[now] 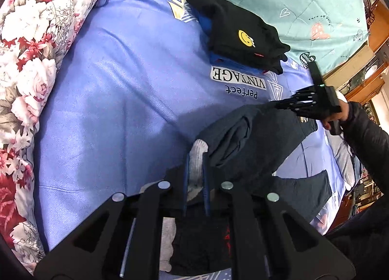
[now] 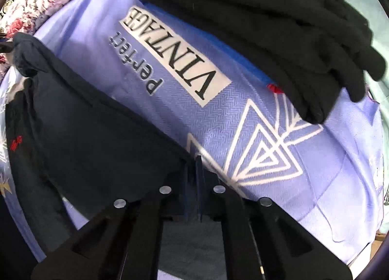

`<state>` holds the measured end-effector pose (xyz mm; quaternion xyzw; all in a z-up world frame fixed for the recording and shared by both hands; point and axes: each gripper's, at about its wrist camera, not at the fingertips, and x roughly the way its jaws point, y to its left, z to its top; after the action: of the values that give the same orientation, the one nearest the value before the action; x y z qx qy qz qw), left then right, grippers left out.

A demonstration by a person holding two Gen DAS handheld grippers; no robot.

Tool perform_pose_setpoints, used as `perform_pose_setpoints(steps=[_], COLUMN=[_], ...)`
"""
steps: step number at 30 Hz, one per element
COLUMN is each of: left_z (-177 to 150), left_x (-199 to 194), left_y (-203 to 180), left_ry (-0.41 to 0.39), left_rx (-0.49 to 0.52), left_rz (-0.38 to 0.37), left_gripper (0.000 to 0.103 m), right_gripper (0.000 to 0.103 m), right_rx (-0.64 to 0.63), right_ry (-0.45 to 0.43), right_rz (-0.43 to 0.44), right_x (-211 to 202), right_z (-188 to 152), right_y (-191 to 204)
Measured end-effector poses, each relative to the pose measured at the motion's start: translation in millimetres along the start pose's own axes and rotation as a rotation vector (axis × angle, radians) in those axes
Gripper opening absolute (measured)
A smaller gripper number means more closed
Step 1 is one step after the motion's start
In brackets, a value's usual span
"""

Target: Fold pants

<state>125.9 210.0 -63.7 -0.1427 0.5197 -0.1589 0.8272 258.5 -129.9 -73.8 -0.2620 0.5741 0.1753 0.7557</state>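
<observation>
Nearest, the left gripper (image 1: 195, 178) pinches a grey-lined edge of the dark pants (image 1: 255, 139), which lie part-folded on the purple sheet (image 1: 109, 97). The right gripper (image 2: 194, 178) is pressed together at their far edge; whether cloth is caught there I cannot tell. The pants look soft, limp and light, likely to sag, so grip hems or corners. Beyond sits a stack of folded black clothes (image 1: 243, 34)

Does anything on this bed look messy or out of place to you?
Mostly the dark navy pants being folded: they lie bunched and rumpled on the lavender printed sheet, one edge pinched in the left gripper, the far corner at the right gripper. The folded black clothes pile with a yellow smiley patch beyond looks tidy.
</observation>
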Motion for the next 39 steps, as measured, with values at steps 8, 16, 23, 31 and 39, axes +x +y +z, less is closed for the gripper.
perform_pose_setpoints(steps=[8, 16, 23, 31, 39], left_z=[0.0, -18.0, -59.1, -105.0, -126.7], left_x=[-12.2, -33.6, -52.1, -29.1, -39.4], left_y=[5.1, -19.3, -26.2, 21.0, 33.7], left_ry=[-0.020, 0.042, 0.101, 0.146, 0.137], left_rx=[-0.024, 0.039, 0.057, -0.230, -0.447], left_rz=[-0.028, 0.001, 0.040, 0.146, 0.121], left_gripper=[0.010, 0.011, 0.014, 0.062, 0.083], right_gripper=[0.005, 0.005, 0.005, 0.006, 0.009], right_rx=[0.214, 0.364, 0.443, 0.498, 0.486], right_ry=[-0.184, -0.229, -0.174, -0.089, -0.060], right_rz=[0.166, 0.300, 0.363, 0.368, 0.274], right_x=[-71.8, -93.6, -91.5, -48.3, -38.6], right_z=[-77.7, -165.9, -222.9, -248.9, -242.8], right_y=[-2.6, 56.5, 118.4, 156.5, 172.1])
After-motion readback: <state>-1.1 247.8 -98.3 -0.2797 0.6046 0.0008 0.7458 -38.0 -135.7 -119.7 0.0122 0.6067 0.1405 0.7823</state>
